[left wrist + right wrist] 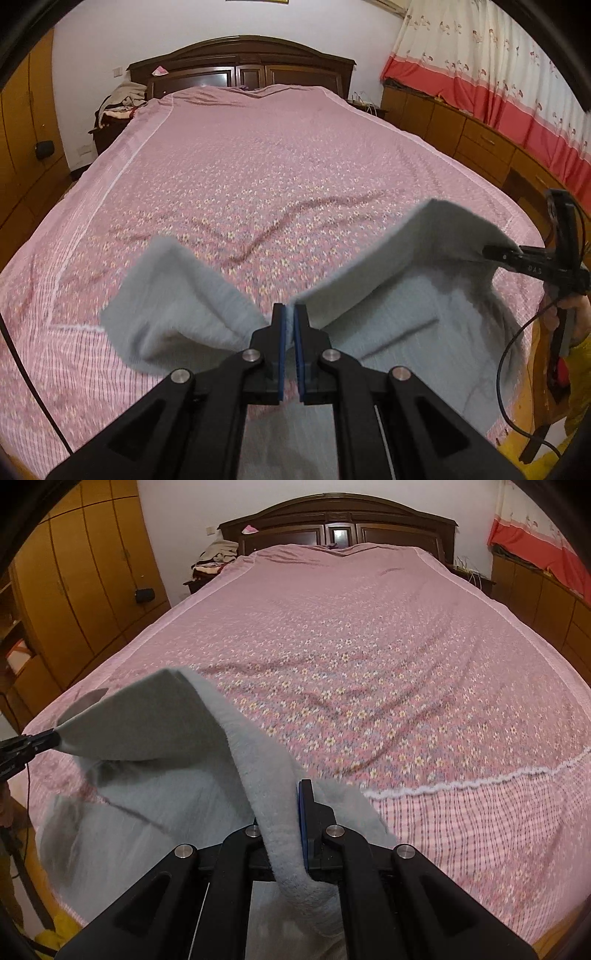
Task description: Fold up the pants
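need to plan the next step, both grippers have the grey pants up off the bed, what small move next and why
Probably carry both grippers forward and lower the pants flat onto the bedspread. The left gripper and right gripper each pinch an edge, the fabric sags between them, and bare bedspread lies ahead.

A bed [240,155] under a pink floral cover filled the room, dark headboard [242,61] at 12 o'clock against a white wall [147,29]. Wardrobes [85,572] stood at 9 o'clock, curtains [491,62] over cabinets [461,125] at 2 o'clock.
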The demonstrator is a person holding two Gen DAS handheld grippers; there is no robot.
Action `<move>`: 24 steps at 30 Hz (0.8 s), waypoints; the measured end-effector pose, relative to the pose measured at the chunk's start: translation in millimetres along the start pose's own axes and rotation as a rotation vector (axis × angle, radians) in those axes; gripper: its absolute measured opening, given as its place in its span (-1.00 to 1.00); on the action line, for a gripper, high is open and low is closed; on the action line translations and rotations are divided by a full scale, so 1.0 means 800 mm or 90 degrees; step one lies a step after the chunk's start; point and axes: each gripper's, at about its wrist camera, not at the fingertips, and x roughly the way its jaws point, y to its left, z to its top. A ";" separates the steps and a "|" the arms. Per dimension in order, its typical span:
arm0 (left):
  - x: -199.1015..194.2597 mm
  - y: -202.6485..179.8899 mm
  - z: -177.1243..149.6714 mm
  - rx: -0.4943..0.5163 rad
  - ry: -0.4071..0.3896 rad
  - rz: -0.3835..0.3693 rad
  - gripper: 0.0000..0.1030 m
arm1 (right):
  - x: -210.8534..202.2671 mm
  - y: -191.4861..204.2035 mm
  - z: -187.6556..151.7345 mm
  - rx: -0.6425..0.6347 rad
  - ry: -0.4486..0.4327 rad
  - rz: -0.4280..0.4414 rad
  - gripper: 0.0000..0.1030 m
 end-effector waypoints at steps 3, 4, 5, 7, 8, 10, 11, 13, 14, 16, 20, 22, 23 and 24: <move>-0.005 -0.005 -0.021 -0.005 0.003 0.008 -0.92 | -0.003 0.001 -0.015 0.005 0.004 0.003 -0.89; -0.007 -0.005 -0.027 -0.008 0.005 0.007 -0.92 | -0.004 0.001 -0.021 0.008 0.006 0.004 -0.89; -0.008 -0.005 -0.033 -0.014 0.008 0.005 -0.92 | -0.005 0.000 -0.026 0.010 0.008 0.004 -0.89; -0.011 -0.006 -0.047 -0.023 0.010 0.003 -0.92 | -0.005 -0.002 -0.037 0.016 0.012 0.005 -0.89; -0.013 -0.006 -0.053 -0.025 0.010 0.003 -0.92 | -0.007 -0.002 -0.042 0.018 0.012 0.005 -0.89; -0.019 -0.008 -0.065 -0.029 0.009 0.004 -0.92 | -0.012 0.000 -0.051 0.020 0.009 0.005 -0.89; -0.022 -0.009 -0.071 -0.032 0.008 0.004 -0.92 | -0.015 0.001 -0.054 0.021 0.007 0.005 -0.89; -0.028 -0.010 -0.080 -0.040 0.005 0.005 -0.92 | -0.022 0.002 -0.062 0.023 0.003 0.006 -0.89; -0.033 -0.010 -0.086 -0.044 0.003 0.006 -0.92 | -0.025 0.003 -0.066 0.023 0.002 0.006 -0.89; -0.039 -0.010 -0.096 -0.055 -0.001 0.006 -0.92 | -0.031 0.005 -0.074 0.023 0.001 0.006 -0.89; -0.050 -0.007 -0.120 -0.078 -0.003 0.004 -0.92 | -0.040 0.005 -0.090 0.024 0.003 0.002 -0.89; -0.055 -0.010 -0.129 -0.085 -0.001 -0.002 -0.92 | -0.042 0.002 -0.099 0.032 0.009 0.003 -0.89; -0.056 -0.011 -0.134 -0.089 0.001 -0.005 -0.92 | -0.041 -0.001 -0.103 0.037 0.014 0.005 -0.89; -0.057 -0.013 -0.139 -0.093 0.004 -0.008 -0.92 | -0.041 -0.003 -0.107 0.042 0.020 0.005 -0.89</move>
